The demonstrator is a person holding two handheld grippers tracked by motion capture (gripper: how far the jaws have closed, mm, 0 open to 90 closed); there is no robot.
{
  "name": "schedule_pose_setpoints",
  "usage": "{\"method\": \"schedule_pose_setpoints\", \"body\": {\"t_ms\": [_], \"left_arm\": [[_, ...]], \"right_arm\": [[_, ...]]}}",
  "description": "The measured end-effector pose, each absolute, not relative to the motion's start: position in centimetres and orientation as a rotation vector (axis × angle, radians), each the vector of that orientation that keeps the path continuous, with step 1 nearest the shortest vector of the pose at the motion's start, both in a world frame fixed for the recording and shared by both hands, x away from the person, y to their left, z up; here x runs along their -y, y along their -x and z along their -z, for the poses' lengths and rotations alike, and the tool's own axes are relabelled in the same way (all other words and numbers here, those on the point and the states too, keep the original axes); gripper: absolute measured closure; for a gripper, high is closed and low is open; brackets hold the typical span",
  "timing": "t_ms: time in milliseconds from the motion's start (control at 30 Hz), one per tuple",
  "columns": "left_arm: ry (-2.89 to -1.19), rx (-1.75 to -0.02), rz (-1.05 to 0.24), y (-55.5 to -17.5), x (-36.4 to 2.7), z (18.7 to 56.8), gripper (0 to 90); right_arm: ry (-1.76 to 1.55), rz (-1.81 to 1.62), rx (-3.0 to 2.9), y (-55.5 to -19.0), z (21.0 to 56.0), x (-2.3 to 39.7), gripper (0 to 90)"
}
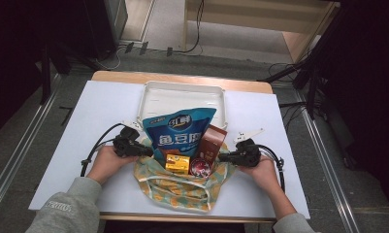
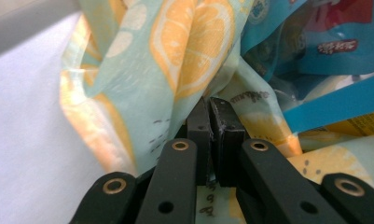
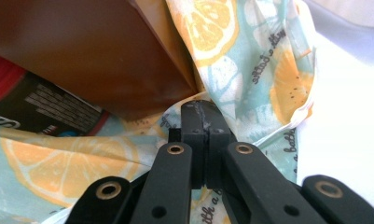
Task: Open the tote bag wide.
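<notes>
A lemon-print cloth bag [image 1: 182,187] lies open at the table's front middle. In it stand a blue snack pouch [image 1: 178,130] and a brown carton [image 1: 212,142], with a yellow box [image 1: 178,163] and a small red round pack [image 1: 200,168] in front. My left gripper [image 1: 146,151] is shut on the bag's left edge; its pads [image 2: 201,127] pinch the lemon cloth [image 2: 175,56], with the blue pouch [image 2: 324,37] behind. My right gripper [image 1: 224,157] is shut on the bag's right edge, its fingertips [image 3: 198,119] clamping the cloth [image 3: 264,70] beside the brown carton [image 3: 82,51].
A white plastic tray [image 1: 153,94] sits behind the bag at the table's far middle. The table wears a white cover [image 1: 100,111]. Cables trail from both grippers across it. Dark equipment and cables stand on the floor beyond the far edge.
</notes>
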State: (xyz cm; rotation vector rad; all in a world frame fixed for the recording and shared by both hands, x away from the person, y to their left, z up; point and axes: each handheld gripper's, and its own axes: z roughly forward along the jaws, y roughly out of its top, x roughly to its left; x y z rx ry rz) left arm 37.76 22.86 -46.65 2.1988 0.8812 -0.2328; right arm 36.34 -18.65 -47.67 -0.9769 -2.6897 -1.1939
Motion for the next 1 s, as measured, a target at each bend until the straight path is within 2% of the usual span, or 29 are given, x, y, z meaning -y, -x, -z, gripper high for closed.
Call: {"method": "schedule_pose_setpoints", "body": {"t_ms": [333,733,867,1000], "left_arm": [[-2.189,-0.874,0.238,-37.5,-23.1,46.5,85.5],[-2.215,-0.831,0.197,-36.6,-23.1,45.0,72.2],[-2.186,-0.826,0.223,-36.4,-23.4,44.4,63.9],[-2.191,-0.804,0.197,-36.0,-23.7,43.6,58.5]], "right_arm": [[0.963,1.215,2.689,-36.1,47.1,18.9,89.2],[0.904,1.387,2.663,-34.9,44.7,19.4,75.3],[0.896,1.46,2.655,-34.3,43.6,19.8,69.9],[0.921,1.492,2.665,-34.2,43.2,20.2,64.4]]}}
